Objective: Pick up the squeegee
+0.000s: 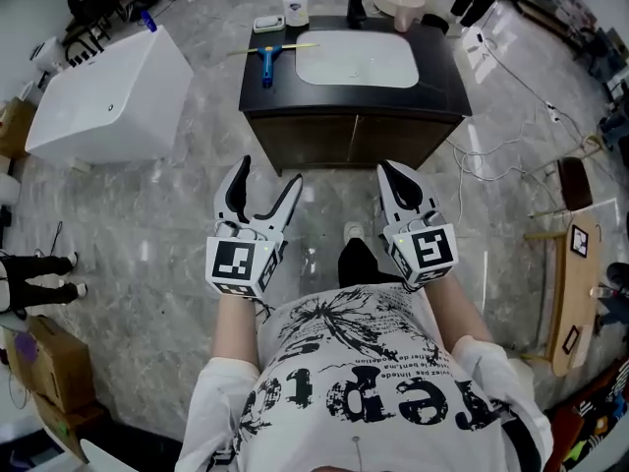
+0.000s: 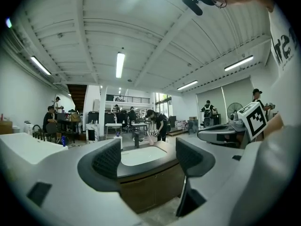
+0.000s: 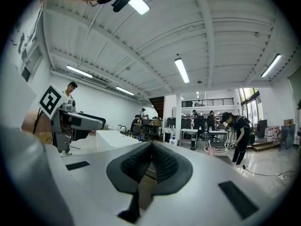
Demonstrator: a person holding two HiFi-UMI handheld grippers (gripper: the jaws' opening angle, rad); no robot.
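Observation:
The squeegee [image 1: 267, 61], with a blue handle and a pale blade across its far end, lies on the dark vanity top [image 1: 447, 77], left of the white basin [image 1: 357, 59]. Both grippers hang over the floor in front of the vanity, well short of the squeegee. My left gripper [image 1: 269, 173] [image 2: 148, 157] is open with nothing between its jaws and looks across the basin [image 2: 141, 155]. My right gripper [image 1: 389, 173] [image 3: 150, 163] is shut on nothing, its pads pressed together. Neither gripper view shows the squeegee clearly.
A white tub [image 1: 108, 96] stands left of the vanity. A soap bottle [image 1: 295, 6], a faucet [image 1: 357, 6] and a beige bowl [image 1: 403, 8] sit at the vanity's back. Cables lie on the floor at right by a wooden stand [image 1: 570, 293]. People stand beyond the vanity.

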